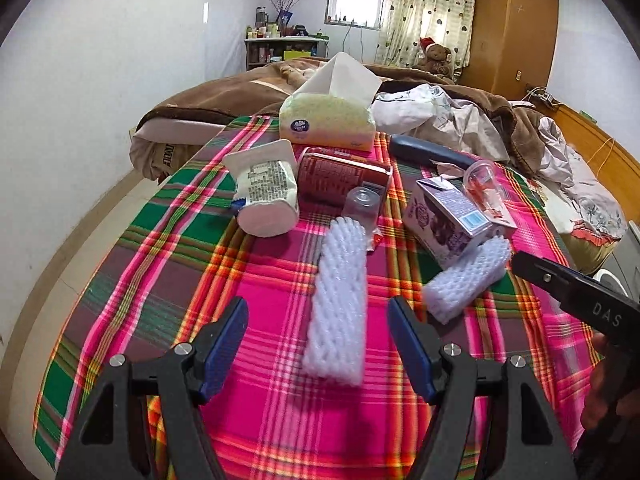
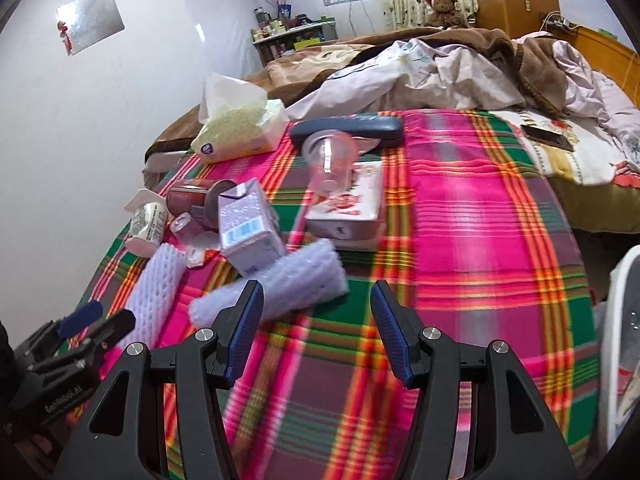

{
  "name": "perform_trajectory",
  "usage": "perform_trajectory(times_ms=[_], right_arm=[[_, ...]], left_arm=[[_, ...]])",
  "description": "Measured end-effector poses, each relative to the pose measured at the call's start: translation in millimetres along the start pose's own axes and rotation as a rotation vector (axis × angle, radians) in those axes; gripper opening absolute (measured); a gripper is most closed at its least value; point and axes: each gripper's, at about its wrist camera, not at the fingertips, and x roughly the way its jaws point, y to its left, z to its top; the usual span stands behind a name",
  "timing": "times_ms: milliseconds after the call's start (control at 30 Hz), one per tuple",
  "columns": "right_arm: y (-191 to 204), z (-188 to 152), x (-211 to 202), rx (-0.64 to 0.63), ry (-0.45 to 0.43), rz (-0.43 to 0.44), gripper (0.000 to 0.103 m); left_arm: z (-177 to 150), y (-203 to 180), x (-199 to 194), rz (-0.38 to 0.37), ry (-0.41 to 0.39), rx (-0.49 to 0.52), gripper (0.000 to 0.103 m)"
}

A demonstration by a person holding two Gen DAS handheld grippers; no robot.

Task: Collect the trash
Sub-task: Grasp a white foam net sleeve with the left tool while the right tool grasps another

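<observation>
Trash lies on a plaid cloth. A long white foam net sleeve has its near end between the fingers of my open left gripper, untouched by the pads. A second foam sleeve lies just ahead of my open right gripper, close to its left finger. Behind them are a purple milk carton, a white yogurt cup, a red can on its side, a small clear cup and a larger clear plastic cup tipped on a red-and-white box.
A tissue pack and a dark blue case sit at the cloth's far edge, with rumpled bedding and a phone beyond. A white container stands at the right edge. The wall runs along the left.
</observation>
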Motion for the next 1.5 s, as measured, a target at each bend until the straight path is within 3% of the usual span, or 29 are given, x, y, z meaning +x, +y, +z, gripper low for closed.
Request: perform_trajectory(times_ms=[167, 433, 767, 867, 1167, 1333, 1400, 1500], right_arm=[[11, 2, 15, 0.037, 0.029, 0.022, 0.057], [24, 6, 32, 0.029, 0.053, -0.046, 0.057], [18, 1, 18, -0.039, 0.084, -0.229, 0.057], [15, 1, 18, 0.001, 0.102, -0.178, 0.057], [19, -4, 21, -0.029, 0.077, -0.22, 0.057], [18, -7, 18, -0.033, 0.061, -0.209, 0.054], [18, -8, 17, -0.033, 0.055, -0.194, 0.047], [18, -9, 14, -0.033, 0.047, -0.166, 0.035]], left_arm=[[2, 5, 8, -0.005, 0.02, 0.006, 0.073], [6, 9, 16, -0.034, 0.031, 0.0, 0.073], [5, 7, 28, -0.034, 0.078, 0.023, 0.073], [5, 5, 30, -0.036, 0.087, 0.03, 0.073], [2, 6, 40, -0.041, 0.12, 0.017, 0.073], [3, 4, 40, -0.048, 0.118, 0.021, 0.061], [4, 3, 40, -0.055, 0.119, 0.024, 0.047], [4, 2, 39, -0.098, 0.124, 0.01, 0.034]])
